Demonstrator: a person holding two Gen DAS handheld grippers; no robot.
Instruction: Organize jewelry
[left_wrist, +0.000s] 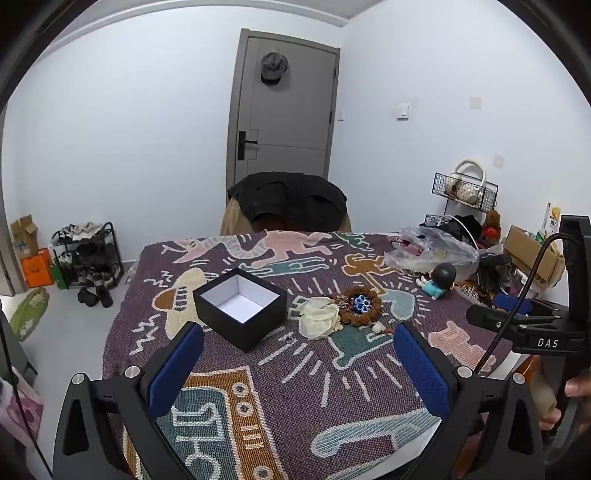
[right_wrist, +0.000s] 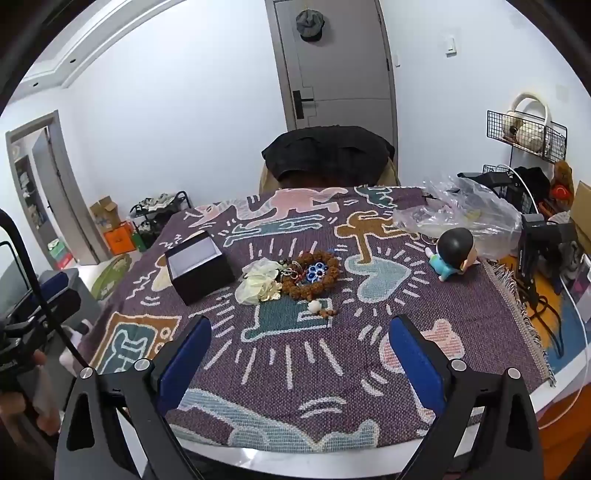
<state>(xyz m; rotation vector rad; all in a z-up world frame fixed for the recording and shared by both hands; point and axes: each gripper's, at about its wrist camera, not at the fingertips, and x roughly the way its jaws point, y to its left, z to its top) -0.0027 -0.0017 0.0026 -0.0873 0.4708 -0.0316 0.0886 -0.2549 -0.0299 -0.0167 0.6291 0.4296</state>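
Nearest, above the table's front edge, the left gripper (left_wrist: 299, 363) and right gripper (right_wrist: 299, 354) both stand spread wide, nothing between their blue pads. Beyond them, mid-table on the patterned cloth (right_wrist: 295, 369), lies the jewelry pile: a brown bead bracelet (right_wrist: 312, 275) lying flat, ringing blue beads (right_wrist: 316, 272), a cream pouch (right_wrist: 258, 284) touching its left. Farther left sits the open black box (left_wrist: 240, 308), mouth upward, corner toward the front edge.

One open black square box with white lining (left_wrist: 240, 308), one brown beaded bracelet (left_wrist: 360, 305), one cream fabric pouch (left_wrist: 318, 317), one black-haired doll figurine (left_wrist: 439, 280).
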